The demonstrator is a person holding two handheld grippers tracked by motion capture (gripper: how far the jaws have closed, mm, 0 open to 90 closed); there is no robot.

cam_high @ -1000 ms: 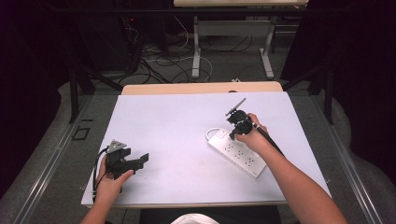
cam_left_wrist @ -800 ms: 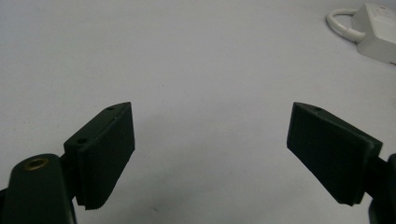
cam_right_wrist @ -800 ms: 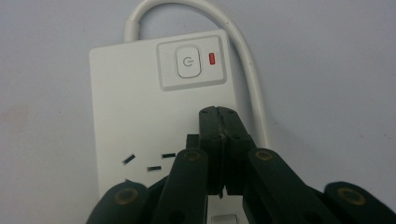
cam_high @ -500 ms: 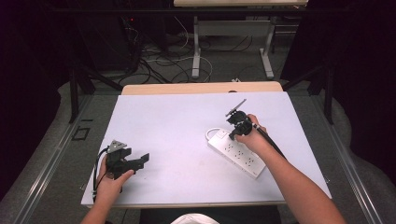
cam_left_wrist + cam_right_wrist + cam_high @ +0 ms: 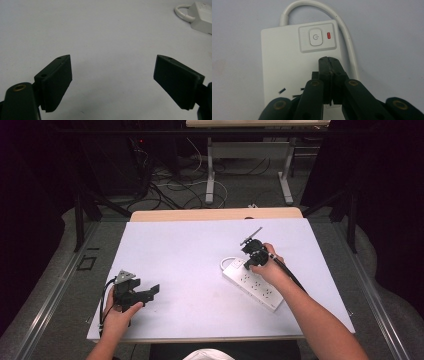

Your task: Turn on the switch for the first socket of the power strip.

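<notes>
White tabletop [image 5: 190,260] is occupied by a power strip [image 5: 252,283], laid diagonally, switch end [image 5: 316,37] just beyond the right gripper's [image 5: 329,62] closed jaws; the left gripper's [image 5: 112,82] jaws are held apart.

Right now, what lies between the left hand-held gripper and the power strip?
Bare white tabletop, per the high view, between the left hand-held gripper and power strip.
</notes>
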